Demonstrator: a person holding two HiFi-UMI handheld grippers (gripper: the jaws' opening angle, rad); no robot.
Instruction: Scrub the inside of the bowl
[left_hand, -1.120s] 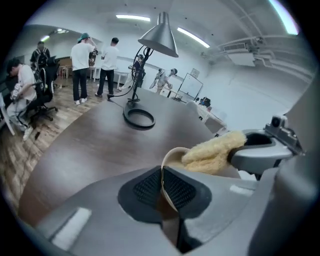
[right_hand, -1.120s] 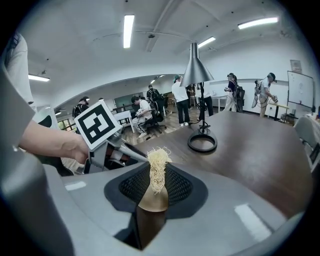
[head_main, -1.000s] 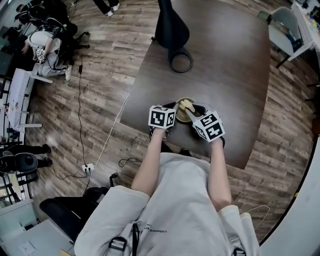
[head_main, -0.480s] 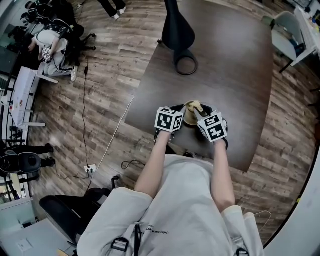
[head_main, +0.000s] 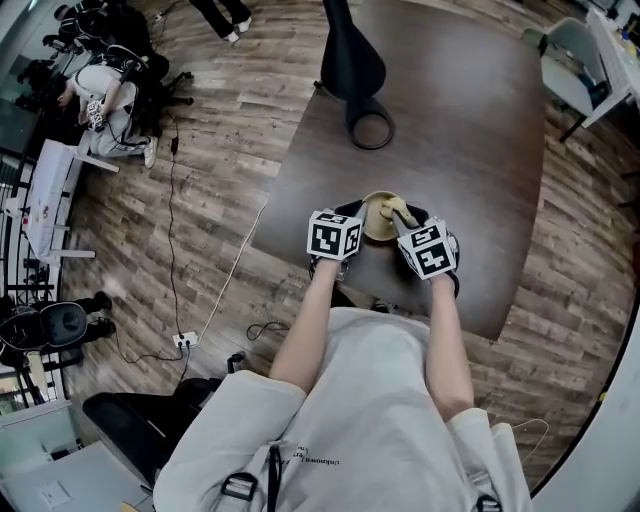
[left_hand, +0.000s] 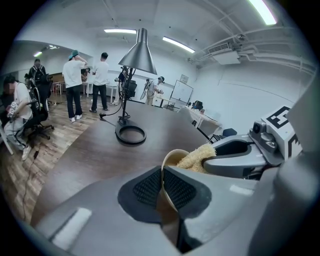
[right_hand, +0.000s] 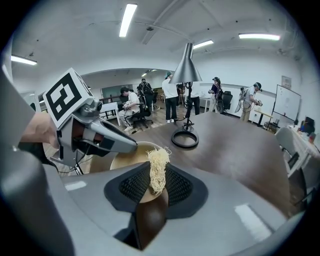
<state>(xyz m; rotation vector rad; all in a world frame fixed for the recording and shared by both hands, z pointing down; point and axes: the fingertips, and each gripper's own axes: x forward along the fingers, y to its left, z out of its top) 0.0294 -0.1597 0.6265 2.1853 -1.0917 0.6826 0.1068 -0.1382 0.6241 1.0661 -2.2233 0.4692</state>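
Left gripper (left_hand: 162, 187) fingers clamp the bowl (left_hand: 172, 156) rim at 8 o'clock; right gripper (right_hand: 152, 184) fingers, pinching the scrubber (right_hand: 158, 167), should circle the inside firmly.

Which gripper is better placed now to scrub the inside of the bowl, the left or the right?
The right gripper: its jaws are shut on the fibre scrubber, which is at the bowl's mouth. The left gripper is clamped on the bowl's rim, so it likely steadies it.
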